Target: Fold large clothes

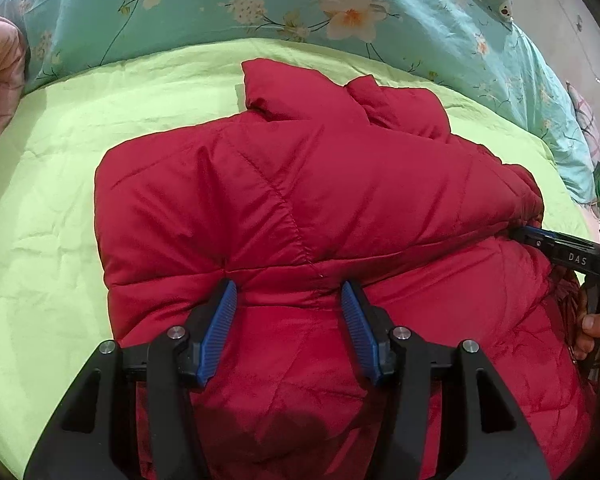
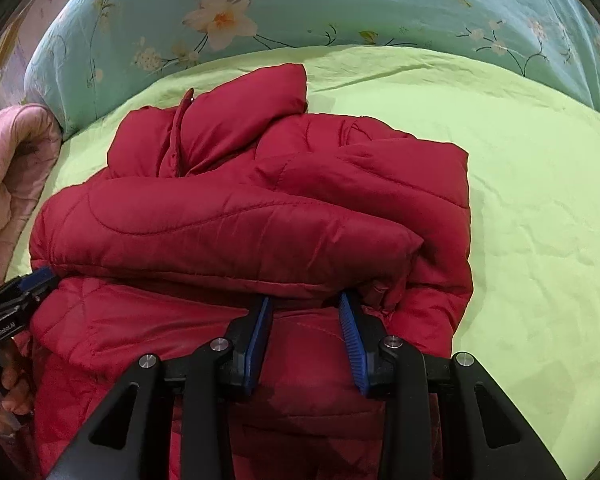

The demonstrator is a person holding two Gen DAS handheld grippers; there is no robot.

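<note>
Two grippers at the fold line: my left gripper (image 1: 288, 292) is spread wide, my right gripper (image 2: 305, 304) narrower but not closed, neither pinching cloth, blue pads touching the red quilted puffer jacket (image 1: 300, 200). Looks like the mid fold, top part doubled over the lower part. Next move probably needs a grab on the near hem. Jacket is puffy, creased, collar bunched, lying on the lime green bedsheet (image 2: 520, 200), floral teal duvet (image 1: 220, 0) behind.

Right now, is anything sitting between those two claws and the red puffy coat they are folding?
Nothing visible. The left gripper and right gripper both have open jaws right at the folded edge of the red jacket, which lies on the green sheet, with only jacket fabric between their fingers.
</note>
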